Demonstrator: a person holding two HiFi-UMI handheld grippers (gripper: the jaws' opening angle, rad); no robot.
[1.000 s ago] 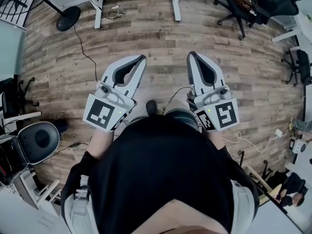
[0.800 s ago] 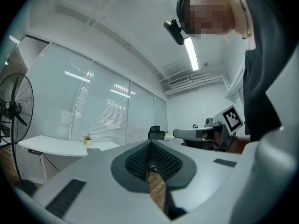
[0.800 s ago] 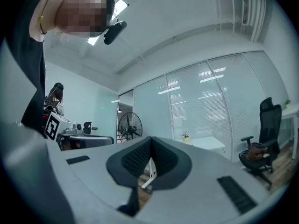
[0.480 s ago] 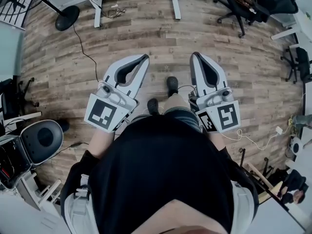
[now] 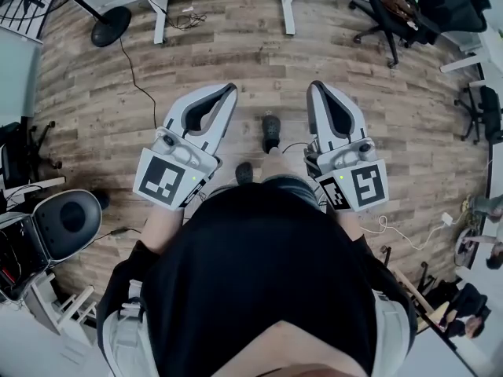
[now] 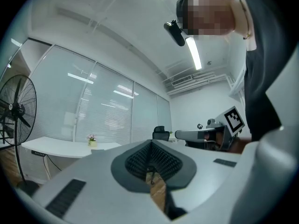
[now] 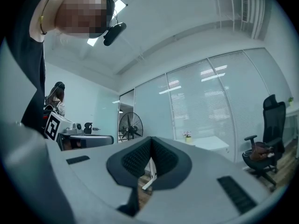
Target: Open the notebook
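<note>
No notebook shows in any view. In the head view my left gripper (image 5: 230,89) and right gripper (image 5: 314,86) are held side by side in front of the person's body, over a wooden floor (image 5: 259,53). Both point forward and are shut, with nothing between the jaws. In the left gripper view the left gripper (image 6: 150,143) has its dark pads meeting at the tip, and the right gripper (image 6: 205,135) shows beyond. The right gripper view has the right gripper (image 7: 151,141) shut the same way, with the left gripper (image 7: 86,140) to its side.
A fan base (image 5: 110,28) and a cable (image 5: 137,85) lie on the floor at far left. White desk legs (image 5: 287,6) stand ahead, with a black office chair (image 5: 393,10) at far right. A grey seat (image 5: 67,222) is near left. One shoe (image 5: 271,128) is forward.
One foot has stepped forward between the grippers, and the floor and furniture have shifted slightly in the head view. Both grippers stay shut and keep their places before the body.
</note>
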